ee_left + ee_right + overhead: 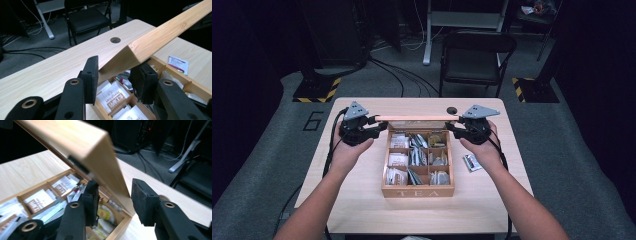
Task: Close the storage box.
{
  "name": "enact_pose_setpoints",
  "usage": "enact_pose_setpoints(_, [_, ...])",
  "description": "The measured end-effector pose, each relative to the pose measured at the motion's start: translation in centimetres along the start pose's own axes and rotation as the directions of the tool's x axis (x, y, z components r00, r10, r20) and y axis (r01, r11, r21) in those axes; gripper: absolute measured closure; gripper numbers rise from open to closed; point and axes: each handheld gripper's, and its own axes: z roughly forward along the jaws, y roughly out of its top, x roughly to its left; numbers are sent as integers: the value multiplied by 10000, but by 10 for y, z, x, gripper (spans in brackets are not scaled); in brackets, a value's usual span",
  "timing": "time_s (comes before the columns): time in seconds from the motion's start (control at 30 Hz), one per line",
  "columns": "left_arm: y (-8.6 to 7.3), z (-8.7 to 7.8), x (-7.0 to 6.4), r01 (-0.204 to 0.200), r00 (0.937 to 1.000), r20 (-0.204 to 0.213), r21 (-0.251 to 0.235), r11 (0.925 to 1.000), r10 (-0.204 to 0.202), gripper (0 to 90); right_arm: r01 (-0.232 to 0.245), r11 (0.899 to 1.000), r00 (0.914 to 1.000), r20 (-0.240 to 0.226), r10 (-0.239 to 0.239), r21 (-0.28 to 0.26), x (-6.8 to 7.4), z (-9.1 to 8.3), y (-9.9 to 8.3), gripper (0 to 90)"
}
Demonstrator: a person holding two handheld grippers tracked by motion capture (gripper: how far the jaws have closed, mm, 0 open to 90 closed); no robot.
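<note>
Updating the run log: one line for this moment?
left gripper: open, straddles lid corner | right gripper: open, straddles other corner | tea box: lid raised

Raised lid [417,118] blocks access to tea box [418,191] from behind; compartments reachable from above and front. Loose packet [472,162] lies on table [362,200] right of box.

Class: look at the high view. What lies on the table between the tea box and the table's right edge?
A single loose tea packet lies on the table, right of the tea box; high view.
</note>
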Motion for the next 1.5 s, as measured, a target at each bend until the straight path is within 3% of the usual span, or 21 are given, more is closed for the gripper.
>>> enact_pose_setpoints(0.1, [-4, -2, -3, -18, 10000, 18, 10, 10000, 18, 587, -404, 9990, 9987, -315, 409, 180, -1, -1, -4, 557])
enact_pose_setpoints(0.23, [-11, -5, -6, 33, 9999, 103, 43, 10000, -33, 581, -457, 9984, 9979, -452, 472, 320, 2, -7, -9, 546])
enact_pose_setpoints(0.5, [-27, -11, -13, 155, 9993, 328, 113, 9998, -159, 578, -206, 9990, 9959, -874, 240, 394, 15, -32, -9, 511])
enact_pose_setpoints(0.77, [-41, -14, -20, 125, 9990, 417, 343, 9993, -140, 577, 36, 9982, 9942, -1071, 29, 598, 28, -44, -15, 519])
enact_pose_setpoints(0.97, [-52, -16, -24, 148, 9990, 418, 337, 9993, -162, 593, 197, 9982, 9952, -965, -143, 561, 34, -46, -24, 523])
enact_pose_setpoints(1.27, [-66, -20, -27, 470, 9953, 819, 580, 9972, -516, 590, -74, 9988, 9964, -845, 115, 480, 43, -47, -41, 516])
enact_pose_setpoints(1.5, [-76, -25, -34, 243, 9961, 834, 625, 9978, -295, 579, 116, 9978, 9969, -779, -65, 654, 50, -49, -52, 514])
